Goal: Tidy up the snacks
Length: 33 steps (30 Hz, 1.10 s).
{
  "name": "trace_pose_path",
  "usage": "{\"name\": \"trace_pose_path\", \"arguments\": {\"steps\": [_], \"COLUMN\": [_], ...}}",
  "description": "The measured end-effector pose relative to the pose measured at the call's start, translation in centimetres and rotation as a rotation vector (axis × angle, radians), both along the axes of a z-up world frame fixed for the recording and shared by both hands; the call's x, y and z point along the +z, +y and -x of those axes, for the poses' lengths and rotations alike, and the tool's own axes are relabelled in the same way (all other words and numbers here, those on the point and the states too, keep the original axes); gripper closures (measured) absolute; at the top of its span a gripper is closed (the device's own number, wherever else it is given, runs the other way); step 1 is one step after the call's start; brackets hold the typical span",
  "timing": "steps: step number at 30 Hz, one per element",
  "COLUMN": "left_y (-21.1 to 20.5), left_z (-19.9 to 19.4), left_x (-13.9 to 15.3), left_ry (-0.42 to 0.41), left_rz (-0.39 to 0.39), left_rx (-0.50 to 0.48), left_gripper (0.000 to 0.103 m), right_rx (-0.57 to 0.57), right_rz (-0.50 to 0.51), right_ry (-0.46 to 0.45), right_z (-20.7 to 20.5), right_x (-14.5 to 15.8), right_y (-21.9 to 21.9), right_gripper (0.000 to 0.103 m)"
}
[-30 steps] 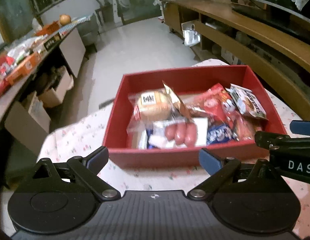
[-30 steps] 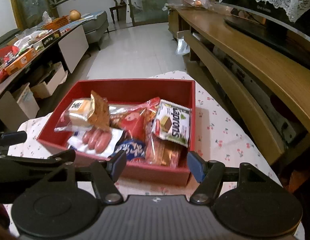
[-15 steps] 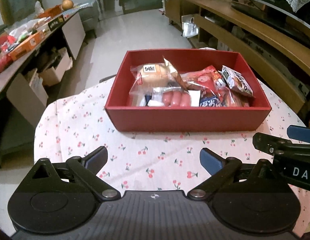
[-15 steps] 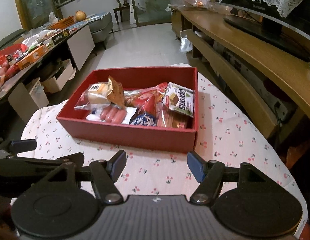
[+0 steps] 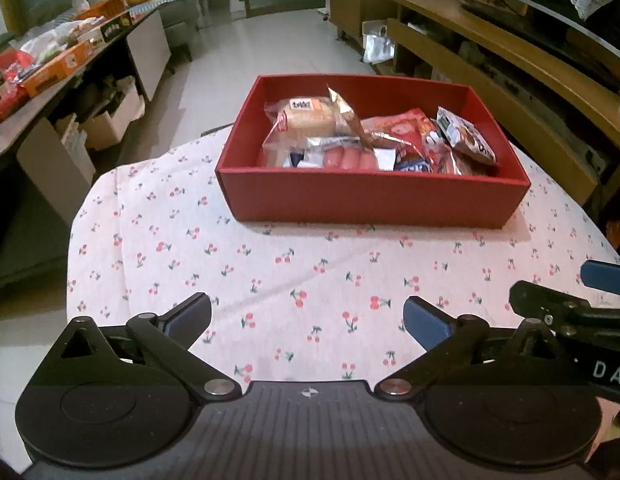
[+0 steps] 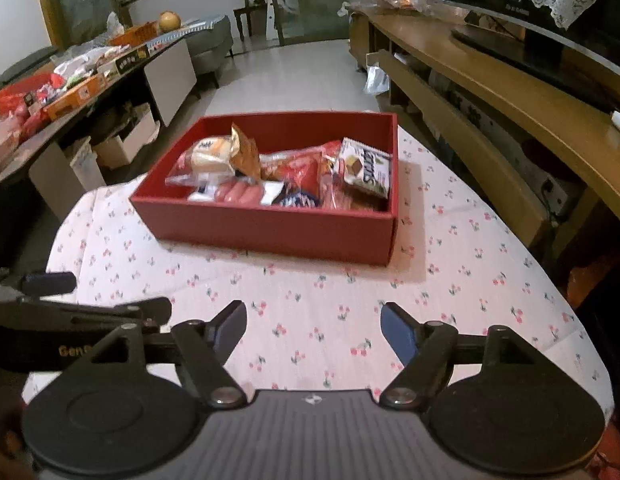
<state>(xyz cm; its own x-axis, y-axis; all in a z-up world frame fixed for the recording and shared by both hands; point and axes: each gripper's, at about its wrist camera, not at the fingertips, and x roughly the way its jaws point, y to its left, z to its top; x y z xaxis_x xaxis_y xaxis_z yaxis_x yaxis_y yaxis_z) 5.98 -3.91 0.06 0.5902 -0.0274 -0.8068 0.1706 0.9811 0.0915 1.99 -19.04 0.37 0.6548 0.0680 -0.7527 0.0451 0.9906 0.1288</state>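
A red box (image 5: 370,200) stands on the far part of a cherry-print tablecloth (image 5: 270,264). It holds several snacks: a wrapped bun (image 5: 306,118), a pack of sausages (image 5: 350,158), a red packet (image 5: 402,128) and a wafer pack (image 5: 466,140). My left gripper (image 5: 306,316) hovers over bare cloth short of the box, its jaws opening with nothing between them. In the right wrist view the same box (image 6: 270,232) and wafer pack (image 6: 368,168) show. My right gripper (image 6: 313,324) is also back from the box, its jaws opening and empty.
A long side table (image 5: 50,72) with boxes and packets runs along the left, with cardboard boxes (image 5: 110,124) under it. A wooden shelf unit (image 5: 510,64) lines the right. The round table's edge falls away on both sides. The tiled floor (image 5: 270,44) lies beyond.
Both grippers have drawn back from the red box, which now sits farther off with bare cloth in front. The right gripper's jaws stand a little wider.
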Motion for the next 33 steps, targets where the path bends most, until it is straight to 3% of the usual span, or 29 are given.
{"name": "trace_pose_path", "arguments": {"steps": [16,33], "left_y": [0.8,1.3], "left_z": [3.3,4.1], "left_x": [-0.2,-0.2], "left_ry": [0.004,0.007], "left_rz": [0.006,0.008], "left_rx": [-0.012,-0.011], "left_gripper": [0.0,0.0], "right_rx": [0.0,0.007], "right_rz": [0.005,0.006], "right_ry": [0.043,0.045], "right_z": [3.2,3.8], "right_x": [-1.0,-1.0], "right_y": [0.7,1.0], "right_gripper": [0.026,0.025]}}
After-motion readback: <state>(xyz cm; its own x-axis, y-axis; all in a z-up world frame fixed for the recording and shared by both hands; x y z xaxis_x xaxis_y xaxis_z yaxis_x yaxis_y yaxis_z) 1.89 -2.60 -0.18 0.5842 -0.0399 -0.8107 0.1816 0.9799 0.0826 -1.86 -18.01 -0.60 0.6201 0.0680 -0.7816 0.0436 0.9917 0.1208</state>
